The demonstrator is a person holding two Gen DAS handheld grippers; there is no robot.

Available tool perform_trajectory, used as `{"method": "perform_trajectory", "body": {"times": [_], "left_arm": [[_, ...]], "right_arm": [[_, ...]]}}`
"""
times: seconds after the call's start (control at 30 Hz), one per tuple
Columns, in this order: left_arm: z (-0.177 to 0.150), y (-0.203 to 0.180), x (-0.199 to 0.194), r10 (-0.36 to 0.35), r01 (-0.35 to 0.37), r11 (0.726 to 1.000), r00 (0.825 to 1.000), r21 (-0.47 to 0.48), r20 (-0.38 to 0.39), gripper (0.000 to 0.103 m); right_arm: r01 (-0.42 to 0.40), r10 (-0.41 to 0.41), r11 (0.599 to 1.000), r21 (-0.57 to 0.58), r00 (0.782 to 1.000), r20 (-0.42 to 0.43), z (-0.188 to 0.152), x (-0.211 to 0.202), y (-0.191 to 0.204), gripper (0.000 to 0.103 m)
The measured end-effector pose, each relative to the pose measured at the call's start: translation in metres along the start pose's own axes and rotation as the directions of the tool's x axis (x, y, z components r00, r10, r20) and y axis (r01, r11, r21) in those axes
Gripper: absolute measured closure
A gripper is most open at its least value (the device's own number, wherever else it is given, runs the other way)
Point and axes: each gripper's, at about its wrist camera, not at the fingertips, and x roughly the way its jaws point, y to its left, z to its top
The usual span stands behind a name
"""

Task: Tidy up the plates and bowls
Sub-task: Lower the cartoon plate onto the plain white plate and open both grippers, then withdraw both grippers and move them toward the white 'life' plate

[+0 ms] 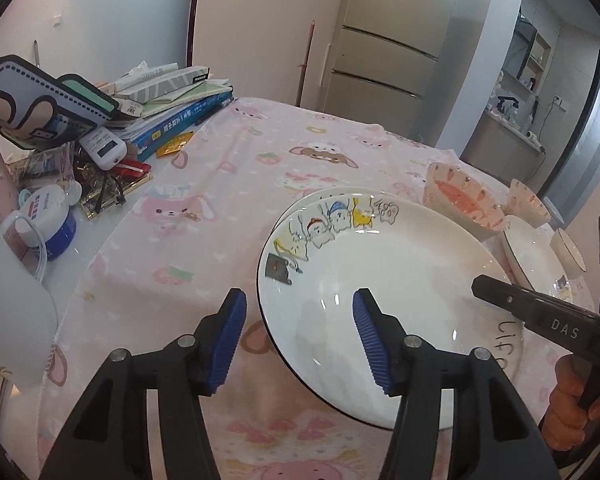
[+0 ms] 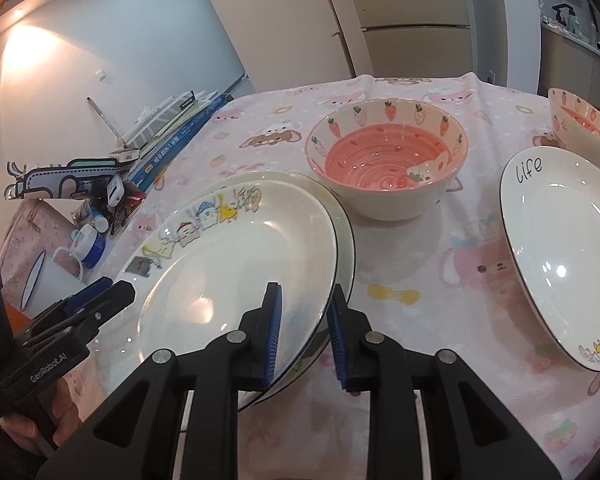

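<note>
Left gripper [image 1: 300, 336] gaping astride top plate [image 2: 236, 264] rim, right gripper [image 2: 304, 332] straddling both rims unclamped, strawberry bowl [image 2: 388, 160] just behind.

A home — dining corner beside a kitchen. The table [image 1: 236, 168] wears a pink cartoon-animal cloth, with family crockery on it: a cartoon plate [image 2: 236, 264], a strawberry bowl [image 2: 388, 168]. Household clutter is pushed to the wall side: stacked books [image 1: 172, 112], a remote [image 1: 102, 146], a cream jar [image 1: 50, 216], an enamel mug [image 1: 8, 300]. Behind stands a tall multi-door fridge [image 1: 388, 40], a broom handle [image 1: 306, 60] leaning next to it. Far right a kitchen counter [image 1: 512, 136] with bottles and open shelves above — lived-in, domestic, plain white walls with a wall socket [image 1: 58, 21].
</note>
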Motion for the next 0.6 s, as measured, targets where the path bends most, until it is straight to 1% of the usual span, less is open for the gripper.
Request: {"method": "perform_trajectory", "body": {"times": [0.1, 0.17, 0.2, 0.23, 0.4, 0.6], "left_arm": [[0.000, -0.002, -0.004, -0.001, 0.001, 1.000, 1.000, 0.000, 0.005, 0.045], [-0.001, -0.003, -0.008, 0.000, 0.000, 1.000, 1.000, 0.000, 0.011, 0.045], [-0.001, -0.003, -0.011, -0.002, 0.002, 1.000, 1.000, -0.002, 0.017, 0.045], [-0.001, -0.003, -0.014, -0.004, 0.004, 1.000, 1.000, -0.005, 0.024, 0.045], [-0.001, -0.009, -0.033, -0.014, 0.015, 1.000, 0.998, -0.007, 0.059, 0.045], [-0.001, -0.022, -0.065, -0.011, 0.009, 1.000, 0.990, 0.016, 0.140, 0.045]], "right_arm": [[0.003, -0.003, 1.000, 0.005, 1.000, 0.006, 0.000, -0.003, -0.001, 0.079], [0.026, -0.026, 1.000, 0.007, 1.000, -0.004, 0.000, -0.003, -0.003, 0.072], [0.018, -0.017, 1.000, 0.017, 1.000, -0.014, -0.001, -0.001, -0.006, 0.071], [-0.005, 0.005, 1.000, 0.025, 1.000, -0.012, -0.002, -0.002, -0.008, 0.071], [-0.005, 0.005, 1.000, 0.007, 1.000, 0.012, -0.005, -0.013, -0.004, 0.071], [-0.007, 0.007, 1.000, -0.004, 0.999, 0.046, -0.008, -0.032, -0.004, 0.071]]}}
